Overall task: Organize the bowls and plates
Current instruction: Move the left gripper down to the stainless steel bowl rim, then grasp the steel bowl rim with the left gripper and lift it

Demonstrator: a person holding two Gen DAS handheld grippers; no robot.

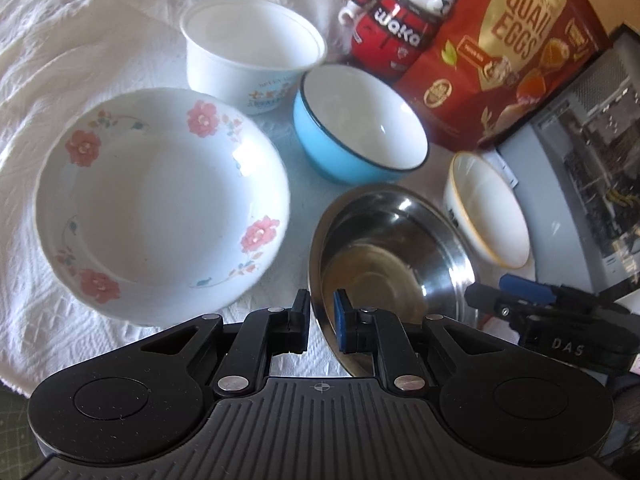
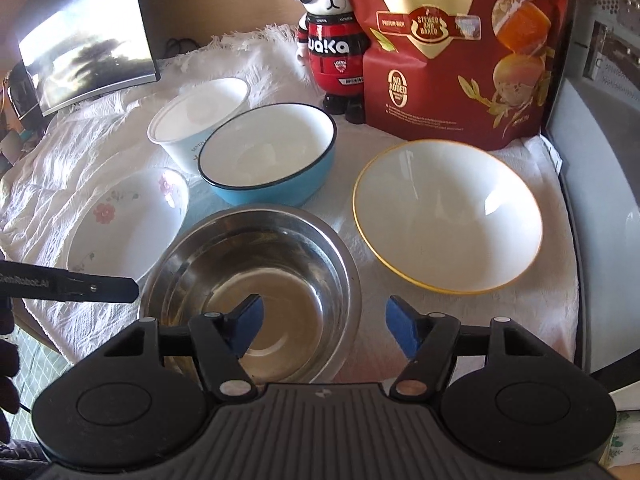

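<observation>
My left gripper (image 1: pixel 322 320) is shut on the near left rim of the steel bowl (image 1: pixel 384 248). In the right wrist view it shows only as a black finger tip (image 2: pixel 134 290) at that rim. My right gripper (image 2: pixel 324 322) stands open astride the steel bowl's (image 2: pixel 248 272) right rim, one finger inside and one outside, with the pads clear of the metal. Around it stand a floral plate (image 1: pixel 160 200), a blue bowl (image 1: pixel 360 124), a white plastic tub (image 1: pixel 248 48) and a gold-rimmed white bowl (image 2: pixel 448 216).
Everything rests on a white cloth (image 1: pixel 60 60). A bear figurine (image 2: pixel 332 40) and a red quail-egg bag (image 2: pixel 460 40) stand behind the bowls. A grey computer case (image 1: pixel 592 160) walls off the right side. A monitor (image 2: pixel 88 40) stands at the back left.
</observation>
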